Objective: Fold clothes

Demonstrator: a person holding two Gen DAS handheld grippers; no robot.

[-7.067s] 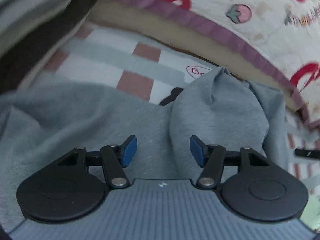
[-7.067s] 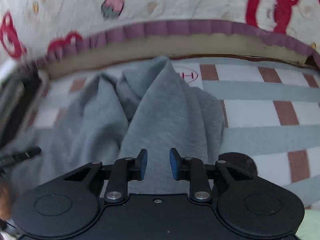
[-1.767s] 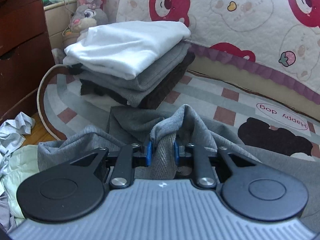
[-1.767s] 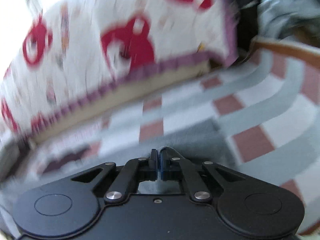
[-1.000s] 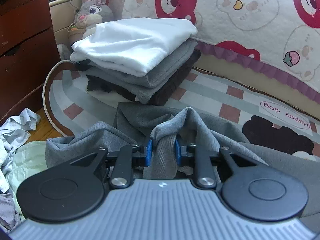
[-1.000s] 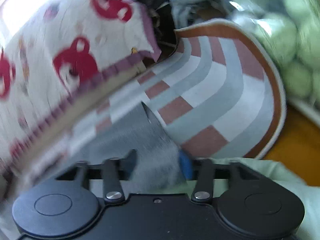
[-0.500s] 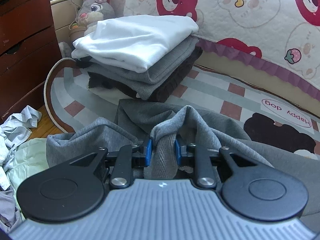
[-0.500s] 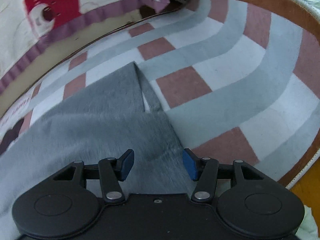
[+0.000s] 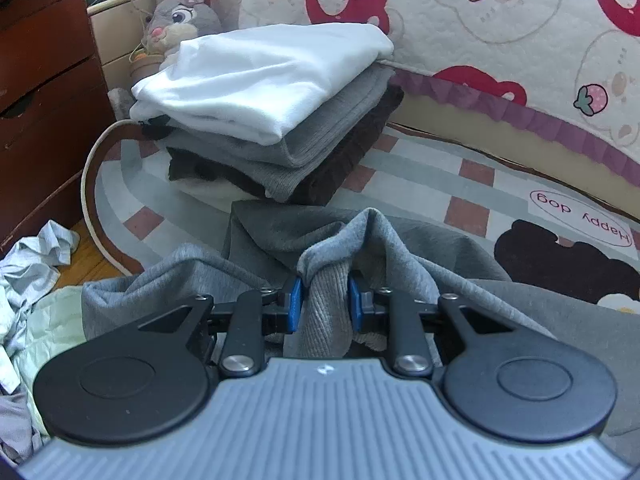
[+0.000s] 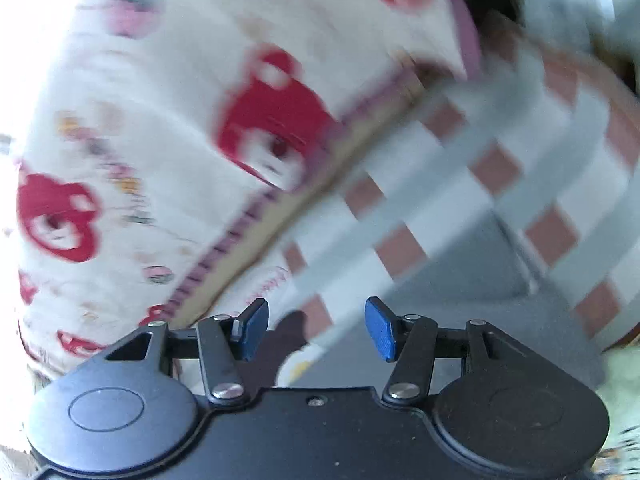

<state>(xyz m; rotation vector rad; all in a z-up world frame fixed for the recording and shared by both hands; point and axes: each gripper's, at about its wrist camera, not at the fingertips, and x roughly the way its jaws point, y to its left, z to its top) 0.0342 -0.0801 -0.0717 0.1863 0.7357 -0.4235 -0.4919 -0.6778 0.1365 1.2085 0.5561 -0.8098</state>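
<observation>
Left wrist view, done so far: a stack of folded clothes (image 9: 272,108) sits on the checked rug (image 9: 420,176) at the far left, a white piece on top, grey and dark brown pieces under it.
Left wrist view, left to do: the grey sweatshirt (image 9: 280,236) lies bunched across the near rug, not yet flat or squared; I judge its fold barely begun. Crumpled laundry (image 9: 36,248) waits on the wooden floor at the near left.
Left wrist view, hand pose: the left gripper (image 9: 325,304) tilts down toward the rug, its blue pads clamped on a ribbed edge of the sweatshirt, lifting a small peak of cloth.
Right wrist view, task thing: a flat grey part of the sweatshirt (image 10: 460,320) lies on the rug below and to the right, blurred.
Right wrist view, hand pose: the right gripper (image 10: 316,328) hangs above the rug, angled down, jaws apart with nothing between them. The bear-print quilt (image 10: 160,120) fills the far left.
</observation>
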